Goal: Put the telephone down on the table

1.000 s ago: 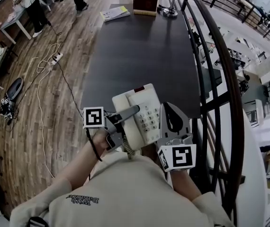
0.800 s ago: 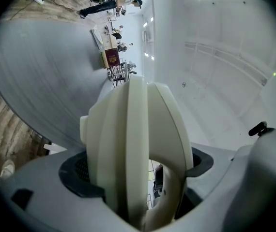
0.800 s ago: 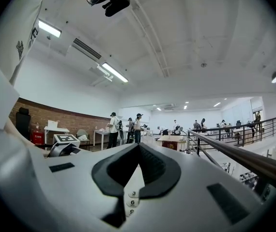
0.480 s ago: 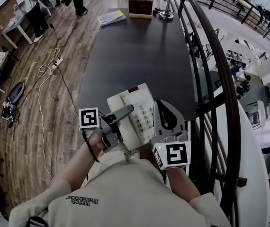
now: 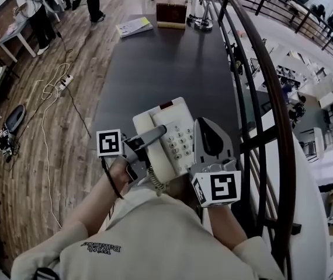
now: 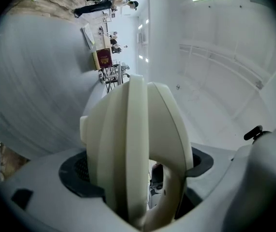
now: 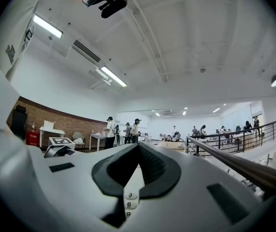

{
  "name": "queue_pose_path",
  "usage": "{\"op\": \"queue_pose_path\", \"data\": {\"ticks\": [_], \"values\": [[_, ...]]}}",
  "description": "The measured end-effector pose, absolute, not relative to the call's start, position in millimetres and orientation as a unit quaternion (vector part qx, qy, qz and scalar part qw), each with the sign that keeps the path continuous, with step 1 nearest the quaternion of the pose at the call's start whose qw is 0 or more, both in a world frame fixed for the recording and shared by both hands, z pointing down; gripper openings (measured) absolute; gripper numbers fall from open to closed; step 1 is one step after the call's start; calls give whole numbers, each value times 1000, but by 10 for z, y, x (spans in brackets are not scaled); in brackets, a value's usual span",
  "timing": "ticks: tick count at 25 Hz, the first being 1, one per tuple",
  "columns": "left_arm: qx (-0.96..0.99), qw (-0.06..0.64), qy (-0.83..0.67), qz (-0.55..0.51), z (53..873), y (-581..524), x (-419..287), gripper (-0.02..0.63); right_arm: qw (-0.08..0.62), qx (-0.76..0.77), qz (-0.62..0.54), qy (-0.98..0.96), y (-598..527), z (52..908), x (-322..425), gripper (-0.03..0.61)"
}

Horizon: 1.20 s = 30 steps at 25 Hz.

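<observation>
A white push-button telephone (image 5: 173, 134) is held over the near end of the dark table (image 5: 172, 57); whether it touches the top cannot be told. My left gripper (image 5: 156, 135) is shut on its left side, where the handset lies. My right gripper (image 5: 206, 143) is shut on its right edge. A coiled cord (image 5: 155, 182) hangs toward my body. In the left gripper view the cream telephone (image 6: 133, 139) fills the gap of the left gripper (image 6: 140, 170). In the right gripper view the right gripper (image 7: 137, 178) pinches the telephone's edge, and its number keys (image 7: 128, 204) show.
At the table's far end lie a dark red box (image 5: 171, 13), a yellow and white booklet (image 5: 134, 27) and a metal stand (image 5: 198, 19). A curved black railing (image 5: 260, 86) runs close along the right. Cables (image 5: 49, 98) trail over the wooden floor on the left, with people beyond.
Both grippers and the telephone have shifted a little forward, further over the table's near end. Both grips are unchanged.
</observation>
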State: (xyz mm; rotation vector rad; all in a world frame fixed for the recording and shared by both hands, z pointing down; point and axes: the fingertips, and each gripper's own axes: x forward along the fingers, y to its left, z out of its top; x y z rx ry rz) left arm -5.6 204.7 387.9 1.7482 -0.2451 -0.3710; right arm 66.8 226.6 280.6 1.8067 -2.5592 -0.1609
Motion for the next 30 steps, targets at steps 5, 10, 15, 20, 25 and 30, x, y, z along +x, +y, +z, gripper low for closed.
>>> {"op": "queue_pose_path", "data": {"ticks": [5, 10, 15, 20, 25, 30], "values": [[754, 628, -110, -156, 3870, 1359, -65, 480, 12, 569, -51, -820, 1565, 2708, 615, 3], [746, 638, -113, -152, 3937, 905, -138, 480, 17, 574, -33, -818, 1087, 2818, 602, 3], [740, 645, -113, -153, 3949, 442, -222, 480, 26, 577, -28, -816, 617, 2836, 560, 3], [734, 652, -110, -156, 4001, 15, -283, 480, 41, 584, -22, -811, 197, 2903, 546, 3], [731, 656, -111, -153, 4040, -393, -378, 480, 47, 593, -20, -804, -235, 2942, 512, 3], [734, 653, -107, -155, 4045, -761, -436, 480, 56, 595, -31, -801, -637, 2929, 440, 3]]}}
